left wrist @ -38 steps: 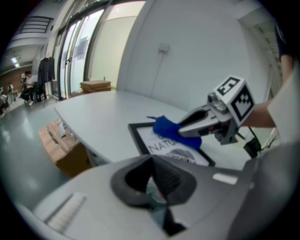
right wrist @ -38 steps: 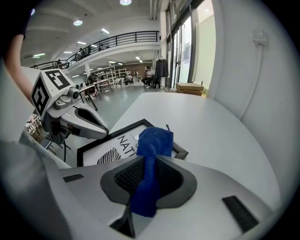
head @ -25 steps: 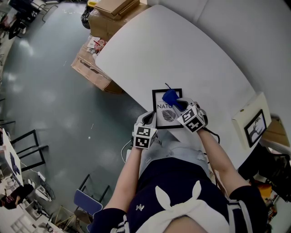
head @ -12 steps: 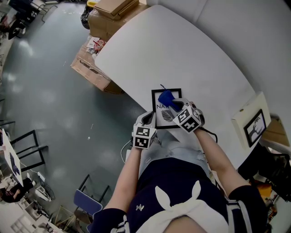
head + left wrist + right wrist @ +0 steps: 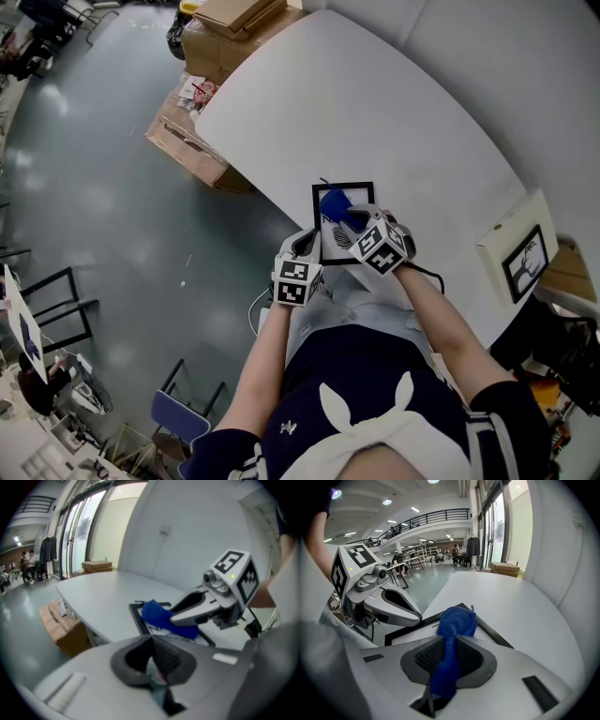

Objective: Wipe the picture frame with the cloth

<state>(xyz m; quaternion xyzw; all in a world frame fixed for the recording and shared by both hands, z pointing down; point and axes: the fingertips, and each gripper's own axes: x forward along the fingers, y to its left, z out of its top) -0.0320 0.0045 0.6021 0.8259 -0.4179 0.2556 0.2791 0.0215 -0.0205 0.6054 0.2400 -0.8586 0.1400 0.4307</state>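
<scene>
Your left gripper [image 5: 307, 242], jaws together and empty, sits just beside the near left corner of the frame [image 5: 337, 246]. Your right gripper [image 5: 353, 219] clamps the blue cloth [image 5: 332, 202], laid on the frame's far left part, on the white counter [image 5: 375, 112].

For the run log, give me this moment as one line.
step: wipe | right gripper: shut on blue cloth, cloth on picture frame | left gripper: shut, at frame's near edge
</scene>
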